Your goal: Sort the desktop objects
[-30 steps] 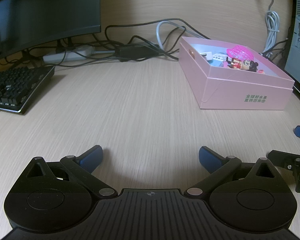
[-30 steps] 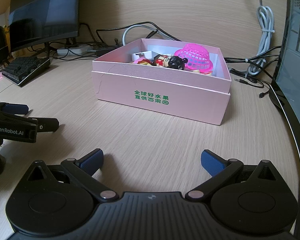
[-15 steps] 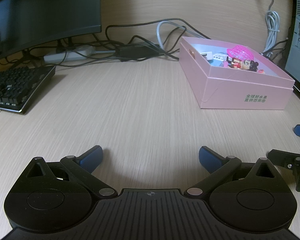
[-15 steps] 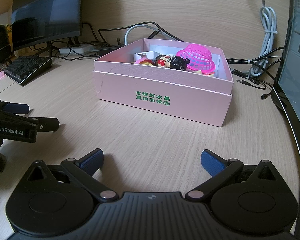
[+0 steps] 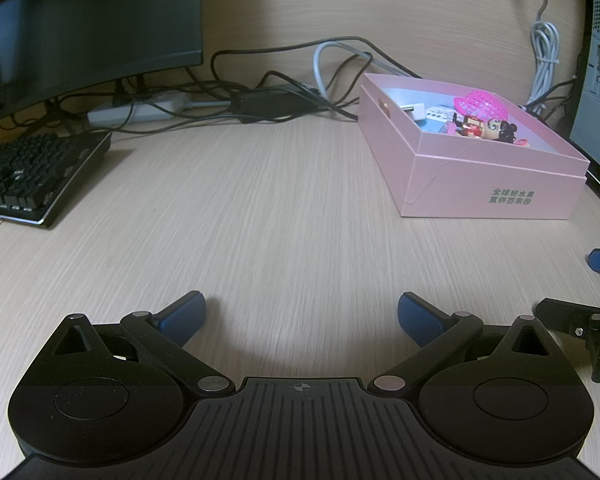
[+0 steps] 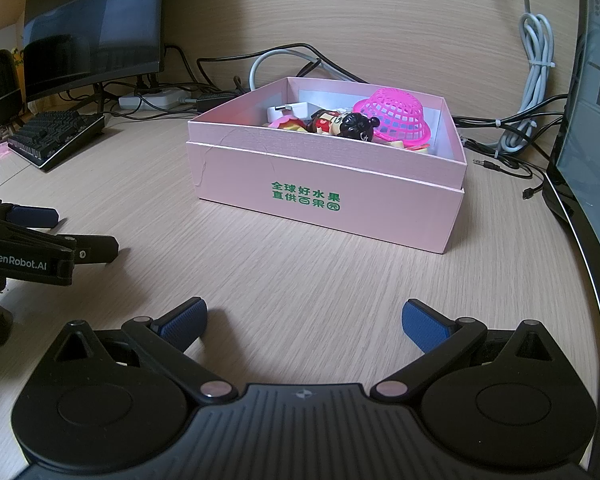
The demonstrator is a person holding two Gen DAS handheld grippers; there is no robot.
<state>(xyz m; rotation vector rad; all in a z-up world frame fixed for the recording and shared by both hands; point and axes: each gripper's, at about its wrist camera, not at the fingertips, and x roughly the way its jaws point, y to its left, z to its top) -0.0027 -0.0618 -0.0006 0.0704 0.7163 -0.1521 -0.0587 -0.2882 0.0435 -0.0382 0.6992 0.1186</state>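
Note:
A pink open box (image 6: 324,200) with green print stands on the wooden desk; it also shows in the left wrist view (image 5: 488,184) at the right. Inside lie a pink mesh basket (image 6: 394,116), a small doll with black hair (image 6: 346,124), a white adapter (image 6: 296,111) and other small items. My left gripper (image 5: 300,314) is open and empty, low over bare desk left of the box. My right gripper (image 6: 305,318) is open and empty, in front of the box. Each gripper shows at the edge of the other's view.
A black keyboard (image 5: 32,176) and a dark monitor (image 5: 80,20) stand at the left. A power strip (image 5: 140,108) and tangled cables (image 5: 300,80) run along the back wall. A second screen's edge (image 6: 580,208) and a coiled grey cable (image 6: 534,80) are at the right.
The right wrist view has shifted slightly, with the box drifting a little right and down. The left gripper has barely moved. Both stay open.

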